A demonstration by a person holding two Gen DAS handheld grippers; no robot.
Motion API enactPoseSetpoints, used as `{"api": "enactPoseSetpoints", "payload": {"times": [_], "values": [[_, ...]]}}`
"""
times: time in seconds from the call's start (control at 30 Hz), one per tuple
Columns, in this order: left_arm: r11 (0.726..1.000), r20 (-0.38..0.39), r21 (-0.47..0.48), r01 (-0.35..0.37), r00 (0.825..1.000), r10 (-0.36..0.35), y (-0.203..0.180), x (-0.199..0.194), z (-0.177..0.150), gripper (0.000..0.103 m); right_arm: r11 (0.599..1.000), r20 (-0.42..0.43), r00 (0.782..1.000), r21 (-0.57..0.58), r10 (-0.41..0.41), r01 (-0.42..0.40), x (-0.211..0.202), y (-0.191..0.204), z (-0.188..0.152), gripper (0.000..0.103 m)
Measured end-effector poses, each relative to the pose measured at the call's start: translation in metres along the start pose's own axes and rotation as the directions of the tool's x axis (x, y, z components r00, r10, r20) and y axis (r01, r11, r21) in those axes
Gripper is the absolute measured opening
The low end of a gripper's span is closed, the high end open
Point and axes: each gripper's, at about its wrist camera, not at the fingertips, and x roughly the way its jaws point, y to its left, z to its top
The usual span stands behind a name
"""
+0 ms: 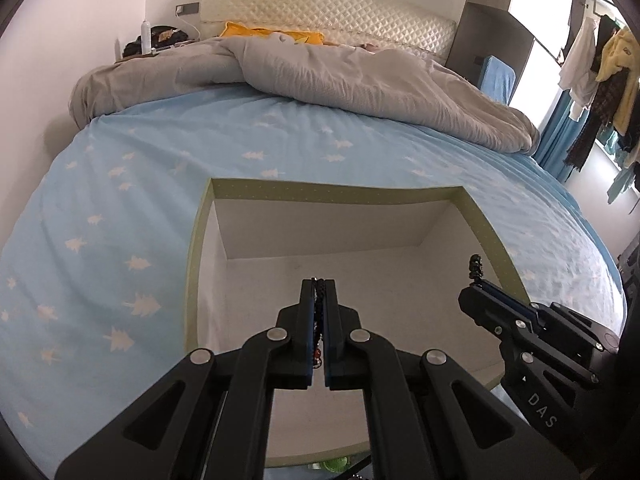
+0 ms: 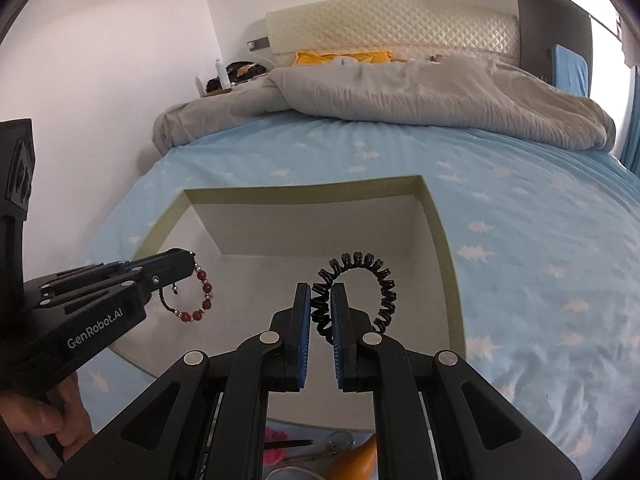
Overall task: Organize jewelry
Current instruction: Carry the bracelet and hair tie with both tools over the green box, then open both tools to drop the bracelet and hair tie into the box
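Both grippers hang over the open box (image 2: 440, 240) on the bed (image 2: 540, 240). Left gripper (image 2: 188, 258) has its jaws clamped on the bracelet (image 2: 202, 296), right gripper (image 2: 321, 300) pinches the coil tie (image 2: 360, 280); both dangle above the box floor.

Rumpled grey duvet (image 1: 360, 84) on blue tree-print sheet (image 1: 120, 200), yellow pillow (image 1: 272, 34) behind

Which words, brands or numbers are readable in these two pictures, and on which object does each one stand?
"GenRobot.AI": white letters on the side of the left gripper, seen from the right wrist view.
"DAS": white letters on the body of the right gripper, seen from the left wrist view; the word seems cut off by the picture's edge.
No other text is readable; the box shows only a dotted pattern on its green rim.
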Motion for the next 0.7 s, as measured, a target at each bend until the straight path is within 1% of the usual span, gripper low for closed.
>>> {"api": "enactPoseSetpoints", "payload": {"times": [0.23, 0.3, 0.37, 0.4, 0.43, 0.47, 0.5, 0.57, 0.7], "values": [[1.000, 0.000, 0.009, -0.011, 1.000, 0.011, -0.003, 0.002, 0.004, 0.003, 1.000, -0.005, 1.000, 0.007, -0.002, 0.002, -0.001, -0.002, 0.004, 0.008], [1.000, -0.004, -0.001, -0.011, 1.000, 0.011, -0.003, 0.002, 0.005, 0.003, 1.000, -0.008, 1.000, 0.018, -0.005, 0.005, 0.000, -0.004, 0.005, 0.009], [1.000, -0.016, -0.016, -0.002, 1.000, 0.002, 0.000, 0.002, 0.005, 0.006, 0.999, -0.012, 1.000, 0.035, 0.006, -0.006, -0.001, -0.005, 0.006, 0.012], [1.000, -0.022, -0.024, 0.000, 1.000, 0.000, 0.001, 0.000, 0.005, 0.017, 0.999, -0.009, 1.000, 0.044, 0.019, -0.018, -0.003, -0.006, 0.006, 0.013], [1.000, -0.018, -0.029, -0.003, 1.000, 0.002, 0.002, -0.002, 0.006, 0.040, 0.998, -0.007, 1.000, 0.051, 0.023, -0.023, -0.005, -0.008, 0.006, 0.015], [0.999, -0.009, -0.032, -0.007, 1.000, 0.007, 0.003, -0.005, 0.006, 0.052, 0.998, -0.003, 1.000, 0.054, 0.027, -0.026, -0.008, -0.008, 0.006, 0.017], [0.999, 0.009, -0.033, -0.015, 1.000, 0.015, 0.003, -0.011, 0.006, 0.068, 0.998, 0.000, 1.000, 0.054, 0.029, -0.029, -0.010, -0.008, 0.006, 0.023], [0.999, 0.046, -0.026, -0.021, 0.999, 0.022, 0.003, -0.022, 0.008, 0.069, 0.998, 0.011, 1.000, 0.050, 0.023, -0.024, -0.017, -0.007, 0.007, 0.024], [1.000, 0.061, -0.025, -0.012, 0.998, 0.014, 0.003, -0.036, 0.010, 0.069, 0.999, 0.034, 0.999, 0.046, 0.025, -0.026, -0.032, -0.004, 0.010, 0.024]]}}
